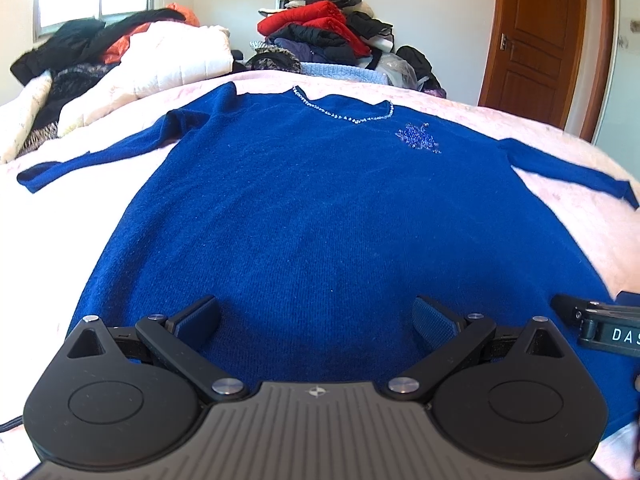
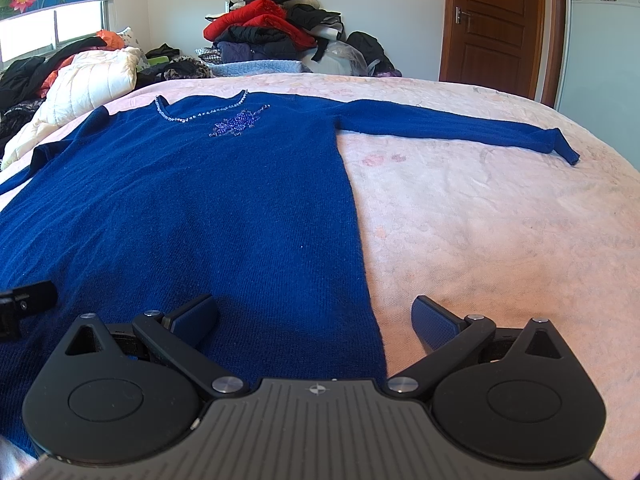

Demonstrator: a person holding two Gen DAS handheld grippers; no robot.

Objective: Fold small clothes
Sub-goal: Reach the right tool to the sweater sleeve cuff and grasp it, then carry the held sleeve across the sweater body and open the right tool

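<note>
Blue sweater (image 1: pixel 320 208) lies flat, sleeves outstretched, on pink bedspread (image 2: pixel 500 220), left gripper (image 1: pixel 316 320) spread wide above its hem, right gripper (image 2: pixel 316 320) likewise spread, straddling the sweater's side edge, clothes pile (image 2: pixel 272 28) behind

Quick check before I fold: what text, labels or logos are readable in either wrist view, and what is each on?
"DAS": white letters on the black body of the right gripper, cut off at the left wrist view's right edge.
No words on the left gripper; only a small star emblem on its base.
No text on the blue sweater.
</note>
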